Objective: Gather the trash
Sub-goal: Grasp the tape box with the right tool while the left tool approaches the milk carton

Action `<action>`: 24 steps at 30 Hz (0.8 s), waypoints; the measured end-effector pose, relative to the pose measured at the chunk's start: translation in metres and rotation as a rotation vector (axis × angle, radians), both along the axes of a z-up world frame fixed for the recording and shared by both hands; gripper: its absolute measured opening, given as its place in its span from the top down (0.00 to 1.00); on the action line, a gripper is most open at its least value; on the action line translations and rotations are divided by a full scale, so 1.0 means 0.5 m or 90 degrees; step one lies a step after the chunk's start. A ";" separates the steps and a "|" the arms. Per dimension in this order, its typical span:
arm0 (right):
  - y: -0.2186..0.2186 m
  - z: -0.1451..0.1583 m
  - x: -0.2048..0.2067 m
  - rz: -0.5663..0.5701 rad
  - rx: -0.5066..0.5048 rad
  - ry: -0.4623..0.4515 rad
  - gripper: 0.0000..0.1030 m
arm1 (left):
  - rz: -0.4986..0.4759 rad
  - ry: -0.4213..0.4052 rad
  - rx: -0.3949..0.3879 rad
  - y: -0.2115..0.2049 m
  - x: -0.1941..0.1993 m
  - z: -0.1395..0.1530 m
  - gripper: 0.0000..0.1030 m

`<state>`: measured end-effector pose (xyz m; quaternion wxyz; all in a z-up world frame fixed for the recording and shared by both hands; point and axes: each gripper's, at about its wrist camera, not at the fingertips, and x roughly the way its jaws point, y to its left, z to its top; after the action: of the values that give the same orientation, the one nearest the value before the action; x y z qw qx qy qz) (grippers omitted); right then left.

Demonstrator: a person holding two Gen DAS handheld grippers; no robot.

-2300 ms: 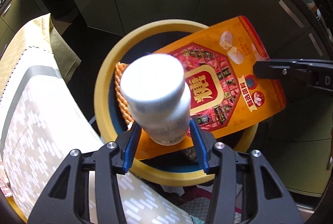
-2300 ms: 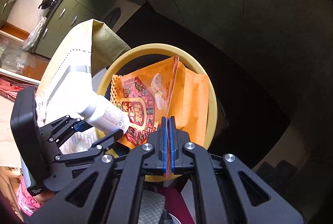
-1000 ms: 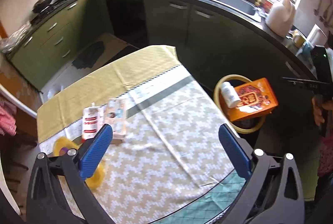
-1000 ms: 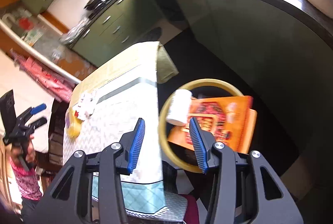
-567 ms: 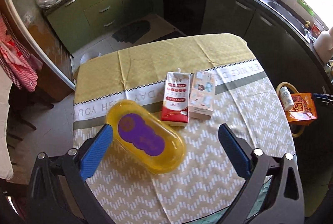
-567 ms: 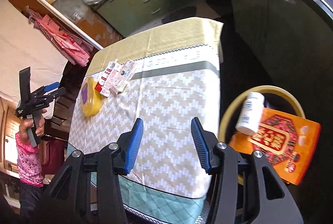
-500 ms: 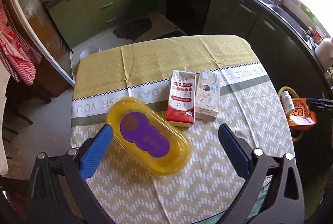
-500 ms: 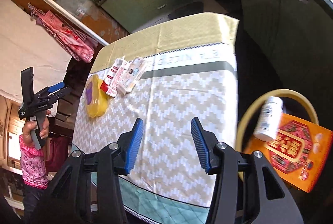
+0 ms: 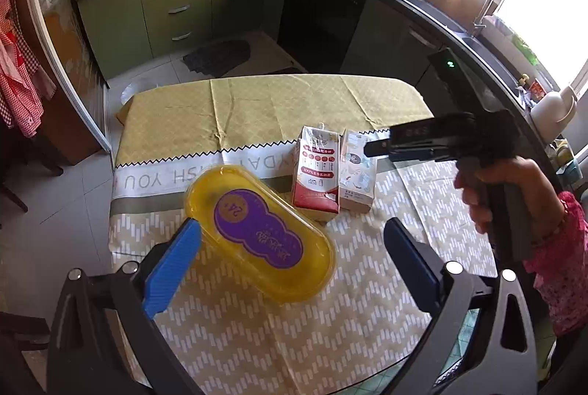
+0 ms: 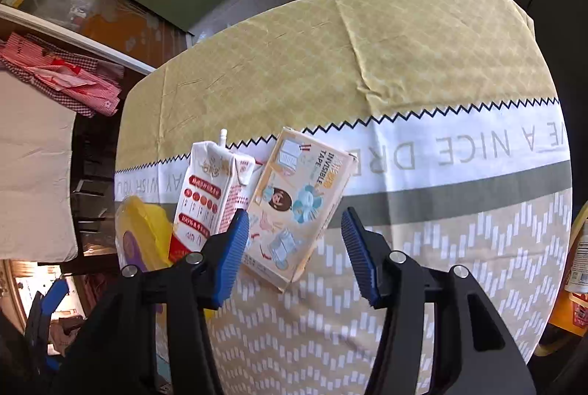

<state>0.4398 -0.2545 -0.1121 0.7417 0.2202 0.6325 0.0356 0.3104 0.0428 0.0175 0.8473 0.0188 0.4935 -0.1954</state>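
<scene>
A yellow oval plastic box (image 9: 261, 233) with a purple label lies on the table, between and just beyond my left gripper's open blue fingers; the left gripper (image 9: 290, 262) is empty. A red-and-white milk carton (image 9: 316, 171) and a pale tape box (image 9: 358, 171) lie side by side behind it. My right gripper (image 10: 296, 244) is open and empty, hovering just above the tape box (image 10: 297, 204), with the carton (image 10: 209, 196) at its left finger. The right gripper also shows in the left wrist view (image 9: 371, 149).
The table (image 10: 422, 64) wears a yellow, white and zigzag cloth. At the right edge of the right wrist view are a yellow bin rim (image 10: 578, 218), a white bottle (image 10: 580, 262) and an orange packet (image 10: 569, 314). Green cabinets (image 9: 176, 9) and counter ring the room.
Both grippers left the bin after dropping the bottle and the orange packet there. The left has closed in on the yellow box; the right has come down over the tape box.
</scene>
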 end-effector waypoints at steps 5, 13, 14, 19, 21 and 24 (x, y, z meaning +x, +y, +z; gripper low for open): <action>0.036 -0.026 0.051 -0.048 -0.065 0.041 0.47 | -0.014 -0.018 -0.027 0.042 -0.040 0.020 0.08; 0.111 -0.048 0.125 -0.079 -0.123 0.080 0.41 | -0.033 -0.048 -0.050 0.086 -0.079 0.042 0.08; 0.126 -0.051 0.133 -0.073 -0.140 0.083 0.38 | -0.033 -0.047 -0.050 0.089 -0.078 0.040 0.08; 0.171 -0.058 0.165 -0.053 -0.204 0.095 0.37 | -0.039 -0.035 -0.042 0.080 -0.065 0.021 0.08; 0.171 -0.068 0.145 -0.038 -0.209 0.112 0.37 | -0.039 -0.030 -0.037 0.068 -0.055 0.018 0.08; 0.190 -0.083 0.132 -0.001 -0.203 0.121 0.33 | -0.037 -0.017 -0.023 0.044 -0.028 0.009 0.08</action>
<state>0.5057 -0.1594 -0.1534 0.7041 0.1031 0.6972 -0.0865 0.2962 0.0647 0.0220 0.8480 0.0204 0.4778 -0.2287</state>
